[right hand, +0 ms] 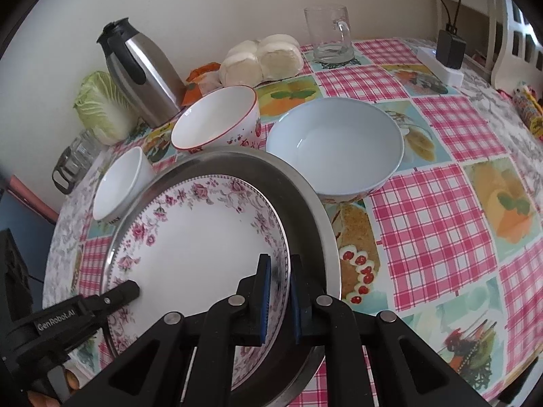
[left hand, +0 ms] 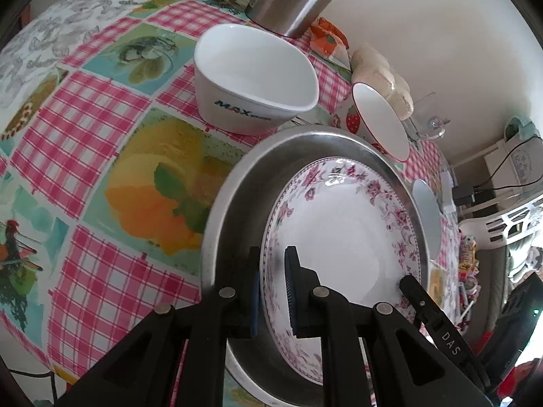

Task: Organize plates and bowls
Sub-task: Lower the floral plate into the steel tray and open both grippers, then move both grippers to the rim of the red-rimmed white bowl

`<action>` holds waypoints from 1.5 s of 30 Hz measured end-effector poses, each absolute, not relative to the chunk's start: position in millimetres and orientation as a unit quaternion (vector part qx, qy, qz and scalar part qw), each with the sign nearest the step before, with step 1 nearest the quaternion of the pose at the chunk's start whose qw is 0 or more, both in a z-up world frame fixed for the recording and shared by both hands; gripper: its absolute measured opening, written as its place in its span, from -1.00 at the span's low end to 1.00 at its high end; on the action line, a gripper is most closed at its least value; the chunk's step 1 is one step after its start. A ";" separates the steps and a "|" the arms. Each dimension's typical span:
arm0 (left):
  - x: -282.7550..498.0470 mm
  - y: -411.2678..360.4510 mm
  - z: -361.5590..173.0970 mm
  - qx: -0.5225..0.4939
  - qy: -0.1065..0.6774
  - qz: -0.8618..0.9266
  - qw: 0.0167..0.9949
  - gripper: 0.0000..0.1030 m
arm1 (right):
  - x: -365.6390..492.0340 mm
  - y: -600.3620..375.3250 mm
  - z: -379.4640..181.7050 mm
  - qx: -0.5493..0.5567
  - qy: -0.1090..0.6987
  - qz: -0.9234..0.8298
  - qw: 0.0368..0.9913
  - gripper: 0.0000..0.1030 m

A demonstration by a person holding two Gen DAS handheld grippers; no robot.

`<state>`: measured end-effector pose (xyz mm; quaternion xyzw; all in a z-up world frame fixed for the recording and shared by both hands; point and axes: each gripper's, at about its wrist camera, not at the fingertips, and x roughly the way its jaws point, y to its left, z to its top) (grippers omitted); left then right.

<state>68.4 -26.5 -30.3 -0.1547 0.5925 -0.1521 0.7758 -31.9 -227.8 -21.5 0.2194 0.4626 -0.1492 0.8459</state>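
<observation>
Both jaws pinch opposite rims of the floral plate [right hand: 203, 237]

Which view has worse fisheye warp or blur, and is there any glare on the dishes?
Left wrist view: heavy barrel warp, tablecloth checks bow hard, soft blur at the left edge, mild sheen on the floral plate. Right wrist view: same warp, dark corner vignette, sharper overall; soft daylight, faint highlight on the metal pan rim, no harsh glare.
</observation>
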 end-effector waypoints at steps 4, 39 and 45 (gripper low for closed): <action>68.8 -23.3 -30.8 -0.155 0.589 -0.151 0.778 -0.74 | -30.4 -224.0 -20.6 0.198 0.465 -0.154 0.849 -0.76; 59.6 -41.5 2.1 -0.070 0.535 -0.133 0.831 0.43 | -45.7 -223.1 16.7 0.164 0.420 -0.155 0.879 0.64; 56.9 -46.4 2.5 -0.057 0.528 -0.129 0.838 0.59 | -49.1 -226.5 17.4 0.162 0.419 -0.153 0.880 0.69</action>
